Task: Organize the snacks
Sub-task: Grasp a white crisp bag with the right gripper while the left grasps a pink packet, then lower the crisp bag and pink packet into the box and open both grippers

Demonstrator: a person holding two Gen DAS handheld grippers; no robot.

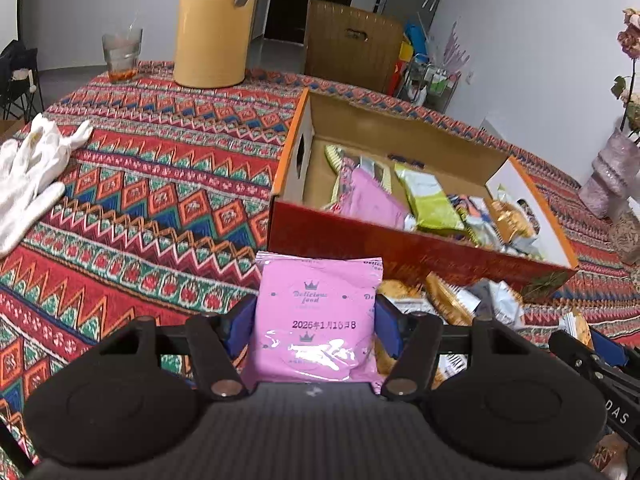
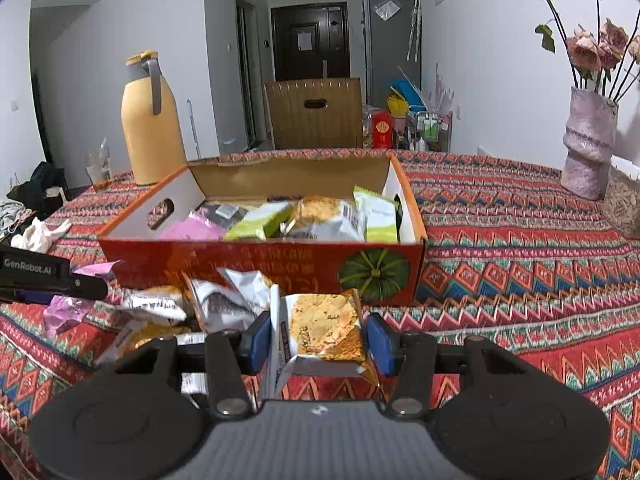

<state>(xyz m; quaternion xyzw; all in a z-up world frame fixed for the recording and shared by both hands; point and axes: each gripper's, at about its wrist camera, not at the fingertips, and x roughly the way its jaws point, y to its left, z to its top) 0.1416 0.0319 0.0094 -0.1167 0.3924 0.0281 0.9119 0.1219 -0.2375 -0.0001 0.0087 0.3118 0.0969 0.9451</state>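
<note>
My left gripper [image 1: 315, 326] is shut on a pink snack packet [image 1: 316, 316] with a crown print, held above the tablecloth just in front of the red cardboard box [image 1: 400, 252]. The box holds several packets, pink, green and gold. My right gripper [image 2: 318, 338] is shut on a gold-and-white cracker packet [image 2: 324, 328], low over the cloth in front of the same box [image 2: 260, 258]. A loose pile of silver and gold packets [image 2: 208, 300] lies to its left. The left gripper's black body [image 2: 48, 276] shows at the left edge of the right wrist view.
A patterned red tablecloth [image 1: 140, 184] covers the table. A yellow thermos jug [image 1: 214, 24] and a glass [image 1: 121, 54] stand at the back. White gloves [image 1: 32, 172] lie at the left. A pink vase [image 2: 588, 140] with dried roses stands at the right, beside a speckled container [image 2: 624, 200].
</note>
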